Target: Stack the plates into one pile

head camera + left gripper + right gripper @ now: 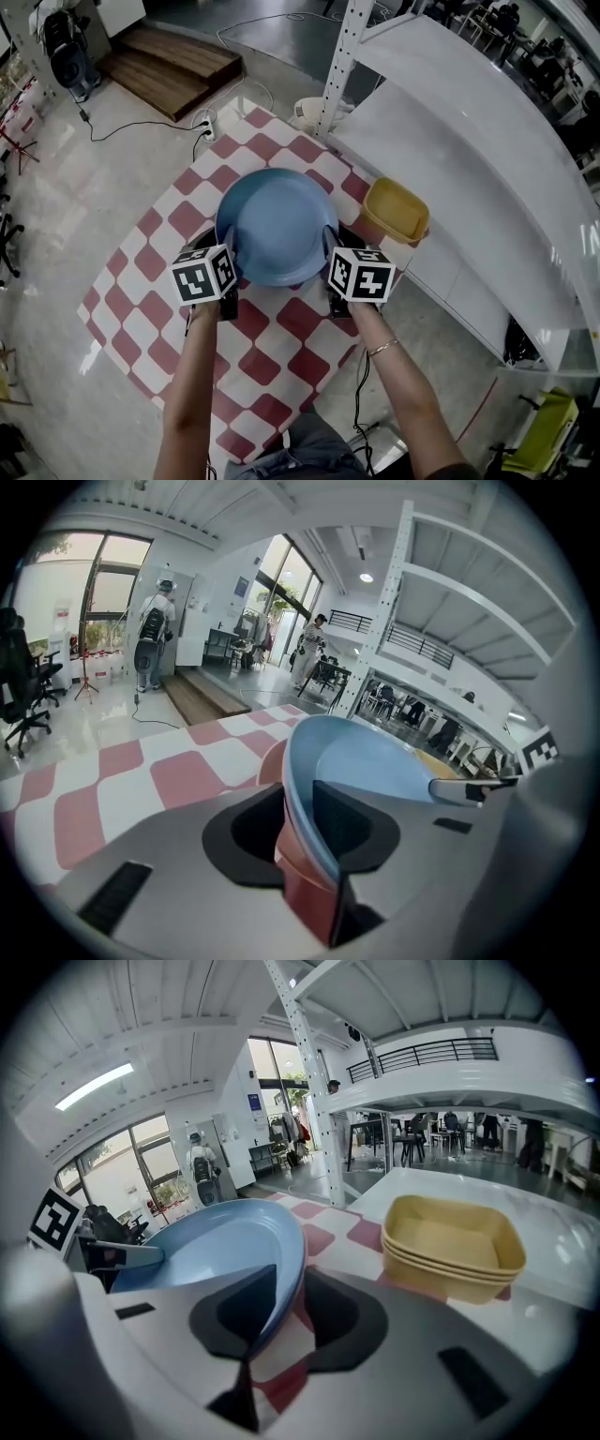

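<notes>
1. Spanning the right side, the white shelf unit (450,122) runs beside the work area; its post stands just beyond the cloth's far corner.
2. Next, the red-and-white checked cloth (141,272) lies under everything; no loose plate shows on it.
3. Now the blue plate (277,225); it sits over the middle of the cloth, taken at opposite rims by the two tools, and looks carried rather than set down.
4. Under it, a red plate (305,892) is nested, seen clearly only in the left gripper view; so the pile seems already made and needs only a landing.
5. Stacked yellow tubs (396,211) sit on the white surface just beside the right tool; a swing that way could clip them.
6. Left gripper (300,832): jaws about half closed, clamped over the blue rim with the red plate's wall pinched beneath it.
7. Right gripper (286,1316): jaws closed on the blue rim alone as far as I can see; whether the red below is plate or cloth I cannot tell.
8. Risks: if the red plate is pinched on one side only, a tilt could slide it out from under; if one hand outruns the other, the rim could twist free of the pads; letting go before the plates rest on the cloth would drop the pair.
</notes>
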{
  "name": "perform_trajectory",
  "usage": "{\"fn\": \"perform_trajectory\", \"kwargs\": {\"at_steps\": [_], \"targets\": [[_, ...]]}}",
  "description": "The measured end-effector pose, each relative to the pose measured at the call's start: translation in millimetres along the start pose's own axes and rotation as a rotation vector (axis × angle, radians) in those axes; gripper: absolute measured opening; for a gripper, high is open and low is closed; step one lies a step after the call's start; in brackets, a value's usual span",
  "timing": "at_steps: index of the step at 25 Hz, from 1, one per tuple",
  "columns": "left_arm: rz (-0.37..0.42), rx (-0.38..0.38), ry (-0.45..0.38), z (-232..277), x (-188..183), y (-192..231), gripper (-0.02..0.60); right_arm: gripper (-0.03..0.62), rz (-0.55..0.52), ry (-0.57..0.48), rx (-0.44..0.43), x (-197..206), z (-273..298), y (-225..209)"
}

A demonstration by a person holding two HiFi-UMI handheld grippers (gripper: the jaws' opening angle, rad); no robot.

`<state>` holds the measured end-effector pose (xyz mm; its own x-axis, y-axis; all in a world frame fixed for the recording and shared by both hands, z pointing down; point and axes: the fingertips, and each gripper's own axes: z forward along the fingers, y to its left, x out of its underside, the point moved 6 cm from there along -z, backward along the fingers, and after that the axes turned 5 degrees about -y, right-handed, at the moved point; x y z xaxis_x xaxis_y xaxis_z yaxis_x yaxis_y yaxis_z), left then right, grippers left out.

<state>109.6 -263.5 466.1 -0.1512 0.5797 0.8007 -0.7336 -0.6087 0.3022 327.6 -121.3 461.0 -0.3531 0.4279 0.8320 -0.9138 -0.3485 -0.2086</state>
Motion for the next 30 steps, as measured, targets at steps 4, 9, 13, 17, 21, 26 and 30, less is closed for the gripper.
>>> {"fn": "perform_trajectory", "kwargs": {"at_steps": [4,9,13,17,21,26,30], "targets": [[0.024,-0.006,0.008,10,-1,2,0.109,0.103,-0.006,0.008,0.008,2,9,-3],[0.049,-0.014,0.026,21,3,6,0.117,0.103,-0.007,0.008,0.002,2,19,-4],[0.093,-0.023,0.027,28,4,5,0.124,0.103,-0.031,0.006,0.006,-2,24,-6],[0.131,-0.035,0.027,33,2,4,0.127,0.103,-0.041,0.003,0.009,-2,29,-7],[0.161,-0.056,0.026,33,0,7,0.130,0.103,-0.072,0.005,0.004,-2,34,-4],[0.189,-0.056,0.033,33,-2,9,0.138,0.103,-0.079,0.009,0.006,1,38,-2],[0.203,-0.052,0.037,34,-1,8,0.150,0.103,-0.083,0.010,0.013,1,40,-2]]}}
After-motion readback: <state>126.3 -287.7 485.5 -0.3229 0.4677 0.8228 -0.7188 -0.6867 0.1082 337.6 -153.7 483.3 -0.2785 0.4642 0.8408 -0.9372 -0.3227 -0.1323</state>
